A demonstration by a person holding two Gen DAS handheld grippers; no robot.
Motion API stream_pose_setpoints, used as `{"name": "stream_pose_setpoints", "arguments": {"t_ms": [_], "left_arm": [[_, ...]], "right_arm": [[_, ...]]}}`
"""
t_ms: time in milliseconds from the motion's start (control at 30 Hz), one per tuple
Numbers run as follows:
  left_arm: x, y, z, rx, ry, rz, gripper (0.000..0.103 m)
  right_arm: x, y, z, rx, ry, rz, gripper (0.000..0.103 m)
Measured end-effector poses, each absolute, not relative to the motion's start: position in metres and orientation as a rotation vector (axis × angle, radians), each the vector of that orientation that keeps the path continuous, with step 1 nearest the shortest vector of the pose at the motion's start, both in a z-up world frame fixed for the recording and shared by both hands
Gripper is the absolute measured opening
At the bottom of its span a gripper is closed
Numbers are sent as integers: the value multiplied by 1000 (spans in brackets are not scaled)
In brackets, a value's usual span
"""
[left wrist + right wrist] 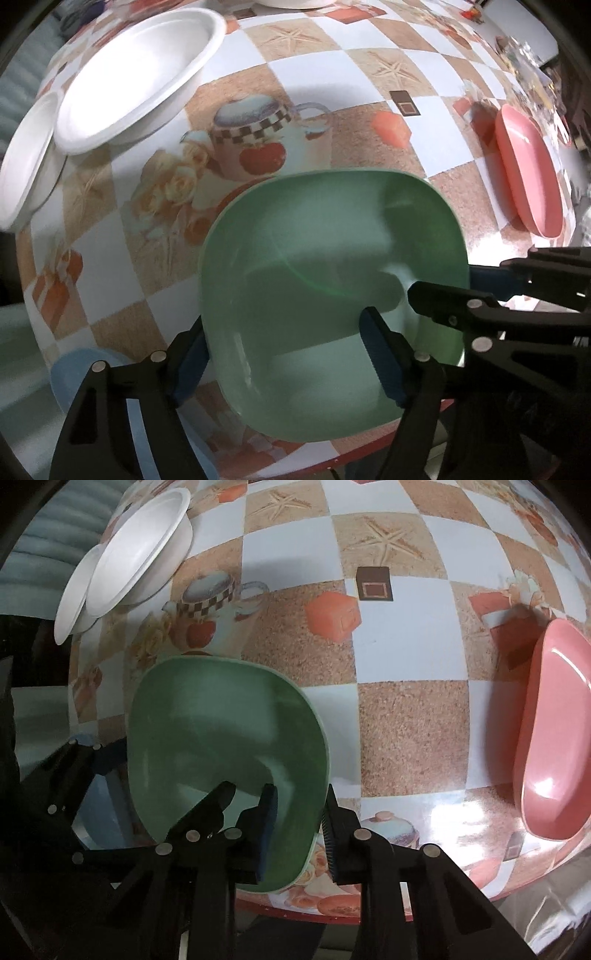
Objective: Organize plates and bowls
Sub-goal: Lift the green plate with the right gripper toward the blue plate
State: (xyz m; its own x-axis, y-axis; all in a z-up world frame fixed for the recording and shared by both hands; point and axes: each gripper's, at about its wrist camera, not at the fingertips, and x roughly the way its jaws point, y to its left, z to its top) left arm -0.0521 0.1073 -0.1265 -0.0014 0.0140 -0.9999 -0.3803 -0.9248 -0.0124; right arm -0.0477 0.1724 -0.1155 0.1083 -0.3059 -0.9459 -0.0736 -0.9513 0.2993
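A green square bowl (317, 266) sits near the table's front edge; it also shows in the right wrist view (221, 731). My left gripper (284, 362) is open, its fingers straddling the bowl's near left wall. My right gripper (299, 834) straddles the bowl's right rim, one finger inside, one outside, with a gap to the rim. It shows in the left wrist view (454, 280) at the bowl's right side. Two white bowls (136, 74) overlap at far left. A pink plate (554, 738) lies at right.
The table wears a checkered cloth (406, 720) printed with teapots and starfish. A light blue bowl (85, 373) sits at the front left under my left gripper. The table's red front edge (314, 915) runs just below the green bowl. Clutter lies at the far right.
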Motion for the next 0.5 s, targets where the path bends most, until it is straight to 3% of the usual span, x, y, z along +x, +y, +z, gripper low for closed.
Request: {"name": "stream_pose_setpoints", "arguments": {"t_ms": [400, 500], "left_arm": [[-21, 85, -129, -2051, 207, 2041, 54], [-7, 66, -140, -2042, 211, 2077, 44]], "right_arm": [[-28, 166, -122, 2240, -279, -1900, 25], [-31, 160, -122, 2241, -210, -1891, 25]]}}
